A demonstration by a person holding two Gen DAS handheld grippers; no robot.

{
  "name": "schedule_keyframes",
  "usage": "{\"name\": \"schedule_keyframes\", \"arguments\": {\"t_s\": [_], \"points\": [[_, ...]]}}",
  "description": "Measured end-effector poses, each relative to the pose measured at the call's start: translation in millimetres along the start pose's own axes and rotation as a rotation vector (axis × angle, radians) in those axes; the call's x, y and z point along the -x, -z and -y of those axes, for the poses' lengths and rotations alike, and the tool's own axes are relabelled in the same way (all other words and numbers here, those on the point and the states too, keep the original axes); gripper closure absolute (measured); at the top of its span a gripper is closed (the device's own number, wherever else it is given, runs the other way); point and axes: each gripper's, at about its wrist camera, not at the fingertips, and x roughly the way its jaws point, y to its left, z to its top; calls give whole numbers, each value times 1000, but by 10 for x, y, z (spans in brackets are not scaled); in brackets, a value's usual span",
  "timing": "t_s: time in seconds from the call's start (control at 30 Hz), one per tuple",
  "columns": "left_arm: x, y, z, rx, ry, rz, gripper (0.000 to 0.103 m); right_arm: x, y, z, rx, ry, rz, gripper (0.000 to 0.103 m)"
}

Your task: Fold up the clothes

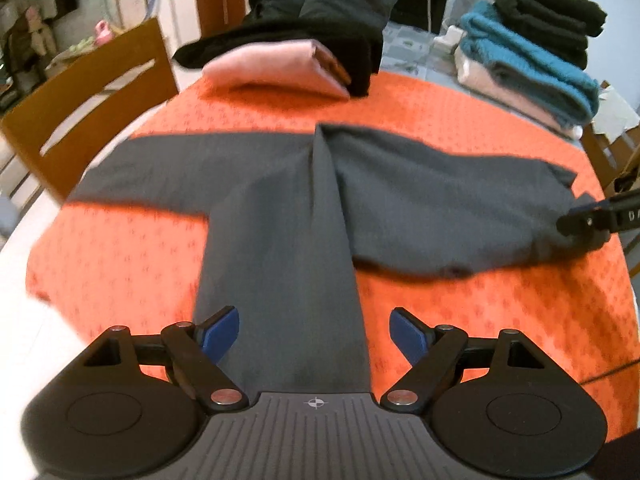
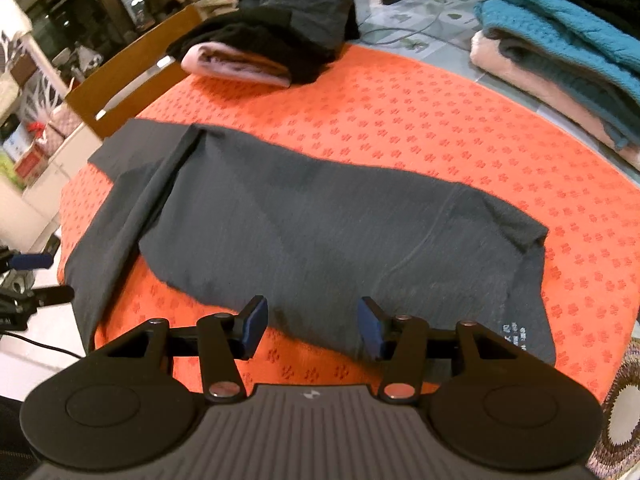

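A white surface [image 1: 16,320] carries an orange patterned cloth [image 1: 480,312]. On the cloth lies a dark grey garment [image 1: 280,208], partly folded, and at the far edge a folded pink piece [image 1: 276,66] under black clothes [image 1: 320,20]

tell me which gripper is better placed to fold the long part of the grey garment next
Left, probably. The left gripper hangs open straight over the near end of the grey garment's long strip. The right gripper, also open, sits at the bulkier side section instead.
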Motion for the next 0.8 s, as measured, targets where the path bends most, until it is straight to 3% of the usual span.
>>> {"name": "schedule_keyframes", "arguments": {"t_s": [0.2, 0.4, 0.43, 0.5, 0.57, 0.8], "points": [[-94, 220, 245, 2, -96, -17, 36, -46, 40, -21, 24, -28, -14, 47], [-274, 317, 392, -43, -155, -70, 42, -121, 69, -73, 73, -27, -23, 47], [-307, 327, 405, -54, -165, -74, 47, -130, 72, -77, 74, -29, -23, 47], [-333, 344, 399, -62, -168, -76, 80, -138, 71, -81, 71, -33, -20, 47], [-313, 326, 362, -52, -169, -71, 96, -128, 77, -73, 68, -34, -14, 47], [3, -65, 55, -61, -188, -18, 97, -68, 128, -31, 40, -33, 15, 47]]}}
